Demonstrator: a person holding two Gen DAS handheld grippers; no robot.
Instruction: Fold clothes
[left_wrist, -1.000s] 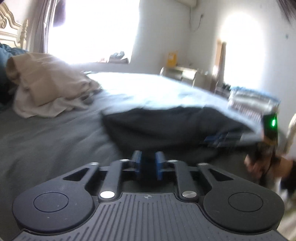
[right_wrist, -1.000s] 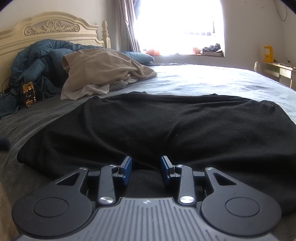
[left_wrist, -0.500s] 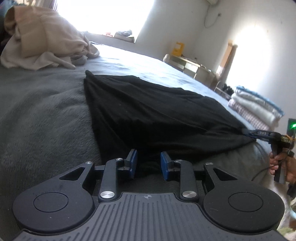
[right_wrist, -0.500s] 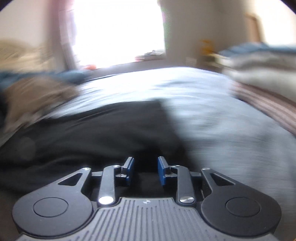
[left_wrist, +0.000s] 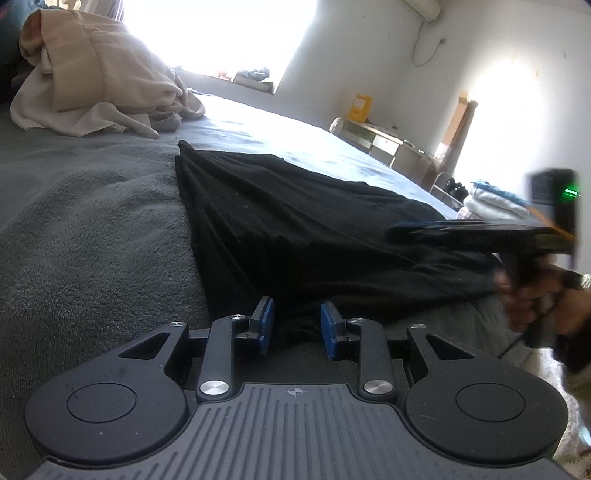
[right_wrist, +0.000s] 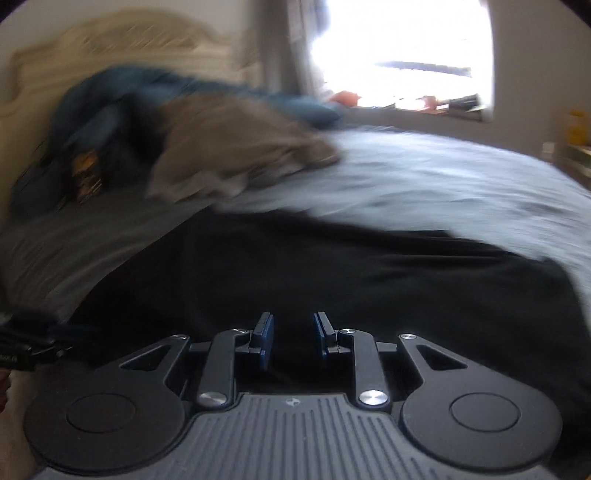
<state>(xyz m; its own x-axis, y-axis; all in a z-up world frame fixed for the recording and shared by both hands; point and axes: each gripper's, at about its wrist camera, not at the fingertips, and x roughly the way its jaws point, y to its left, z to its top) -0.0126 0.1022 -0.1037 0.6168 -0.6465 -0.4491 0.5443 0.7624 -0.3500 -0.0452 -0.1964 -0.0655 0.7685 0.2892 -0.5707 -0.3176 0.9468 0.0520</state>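
A black garment (left_wrist: 295, 221) lies stretched across the grey bed cover (left_wrist: 92, 221). Its near edge runs up between the blue pads of my left gripper (left_wrist: 297, 325), which is shut on the cloth. In the left wrist view my right gripper (left_wrist: 399, 230) comes in from the right, held by a hand (left_wrist: 535, 299), with the garment's other end bunched under its fingers. The right wrist view is blurred by motion. There the black garment (right_wrist: 332, 266) fills the gap of my right gripper (right_wrist: 293, 332), whose narrow jaws hold it.
A crumpled beige pile of clothes (left_wrist: 92, 81) sits further up the bed, next to a blue duvet (right_wrist: 110, 103) below the headboard (right_wrist: 110, 40). Folded towels (left_wrist: 491, 206) are stacked beyond the bed's right side. A desk stands by the far wall.
The garment, raised a second ago, has come down onto the bed with my left gripper. The right jaws narrowed on the cloth, and the right gripper swung sideways and back, nearer the left one.
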